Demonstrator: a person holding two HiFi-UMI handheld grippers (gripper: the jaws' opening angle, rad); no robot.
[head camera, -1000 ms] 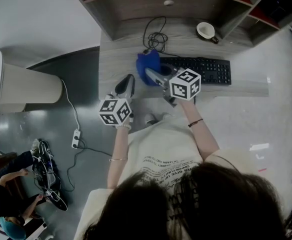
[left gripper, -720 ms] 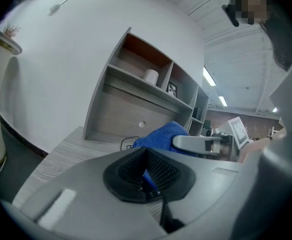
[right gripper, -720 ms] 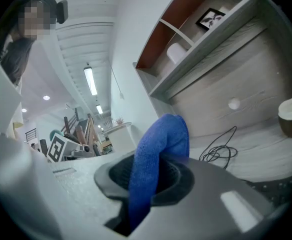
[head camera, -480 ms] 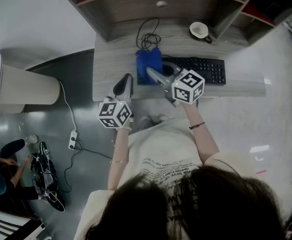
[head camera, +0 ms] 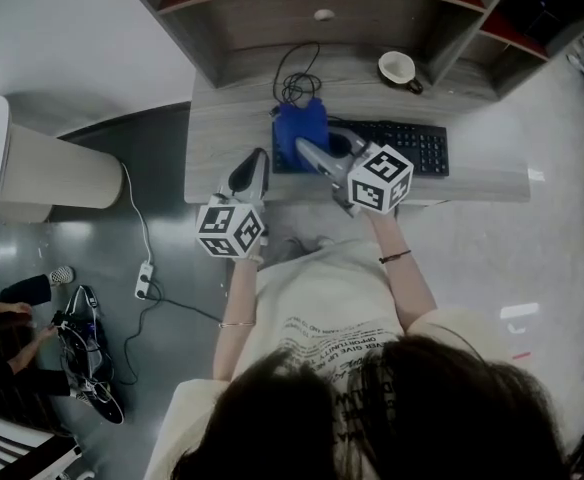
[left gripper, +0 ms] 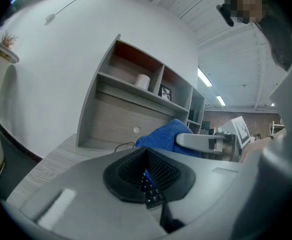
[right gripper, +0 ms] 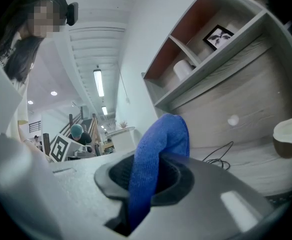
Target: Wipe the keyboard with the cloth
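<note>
Right gripper [head camera: 307, 150], jaws clamped on blue cloth [head camera: 298, 126], has nudged it onto keyboard's [head camera: 412, 148] left end vs a sec ago. Wipe's just starting, most keys to go. Left gripper [head camera: 249, 175] pressed together, empty, idle beside it.

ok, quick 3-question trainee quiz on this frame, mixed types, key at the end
1. Multiple choice: the right gripper is shut on A) a cable, B) the blue cloth, C) nothing.
2. True or false: the cup stands on the desk, apart from the keyboard.
3. Fill in: in the head view, the blue cloth covers the keyboard's ___ end.
Key: 1 B; 2 true; 3 left.
</note>
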